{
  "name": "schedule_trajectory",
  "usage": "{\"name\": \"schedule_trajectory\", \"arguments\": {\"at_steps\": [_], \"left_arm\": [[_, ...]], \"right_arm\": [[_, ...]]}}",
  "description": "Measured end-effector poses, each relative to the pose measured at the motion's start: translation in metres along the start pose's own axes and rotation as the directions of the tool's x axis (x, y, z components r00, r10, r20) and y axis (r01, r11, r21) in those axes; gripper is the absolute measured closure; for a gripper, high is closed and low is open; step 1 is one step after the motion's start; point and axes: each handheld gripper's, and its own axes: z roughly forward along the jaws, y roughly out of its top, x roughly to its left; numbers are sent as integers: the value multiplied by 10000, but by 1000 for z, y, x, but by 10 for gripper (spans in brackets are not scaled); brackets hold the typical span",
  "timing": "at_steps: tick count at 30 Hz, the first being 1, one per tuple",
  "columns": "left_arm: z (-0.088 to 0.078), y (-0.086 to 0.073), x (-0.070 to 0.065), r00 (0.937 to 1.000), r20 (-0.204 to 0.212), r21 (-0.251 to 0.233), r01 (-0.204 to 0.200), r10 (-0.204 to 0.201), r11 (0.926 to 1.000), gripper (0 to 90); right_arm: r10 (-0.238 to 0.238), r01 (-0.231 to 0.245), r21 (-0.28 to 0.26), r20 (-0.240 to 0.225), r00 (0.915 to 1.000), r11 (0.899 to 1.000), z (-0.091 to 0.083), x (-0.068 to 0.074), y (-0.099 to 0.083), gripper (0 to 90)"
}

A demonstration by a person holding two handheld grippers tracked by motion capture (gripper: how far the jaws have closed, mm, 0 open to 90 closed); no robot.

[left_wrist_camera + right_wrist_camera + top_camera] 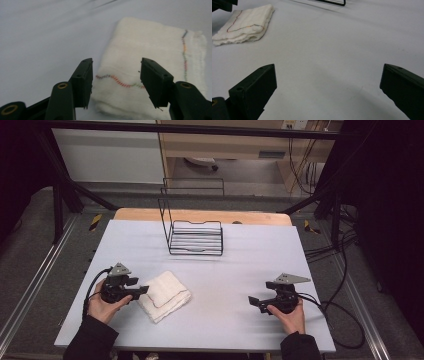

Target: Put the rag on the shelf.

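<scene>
A folded white towel (164, 296) with a thin multicoloured stitch line lies on the pale grey table (240, 260), left of centre. My left gripper (139, 286) sits at the towel's left edge, held in a hand. In the left gripper view its jaws (116, 75) stand apart just short of the towel (150, 50), with the pads clear of the cloth. My right gripper (261, 293) rests at the right side of the table, its jaws (327, 82) wide apart over bare surface. In the right gripper view the towel (244, 22) lies far off at the upper left.
A black wire rack (195, 237) with a tall back frame stands at the far middle of the table; its base edge (327, 2) shows in the right gripper view. Cables trail off the table's right side. A wooden edge runs along the table's far end.
</scene>
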Motion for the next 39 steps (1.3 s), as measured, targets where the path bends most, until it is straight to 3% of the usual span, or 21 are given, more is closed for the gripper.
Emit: {"name": "schedule_trajectory", "arguments": {"at_steps": [3,8,13,17,24,29,39], "left_arm": [[3,-6,7,9995,150,144,286,-288,9995,515],[3,-11,11,9995,193,168,248,-251,9996,607],[4,-14,18,9982,294,423,512,-524,9978,631],[7,-16,18,9974,377,587,585,-608,9966,650],[8,-14,15,9979,366,818,508,-539,9954,721],[9,-13,13,9983,300,909,476,-505,9947,763],[9,-13,10,9988,164,994,444,-463,9941,792]], "right_arm": [[-105,105,15,7,9999,9999,3,5,3,15],[-216,216,-8,31,9998,9998,10,15,8,16],[-262,262,-20,-60,9996,9997,19,29,15,23],[-298,300,147,-155,9994,9994,31,46,21,32],[-830,853,483,-474,9954,9952,60,77,35,77],[-900,940,531,-724,9933,9942,83,98,44,155],[-674,708,763,-467,9966,9946,127,124,52,338]]}}
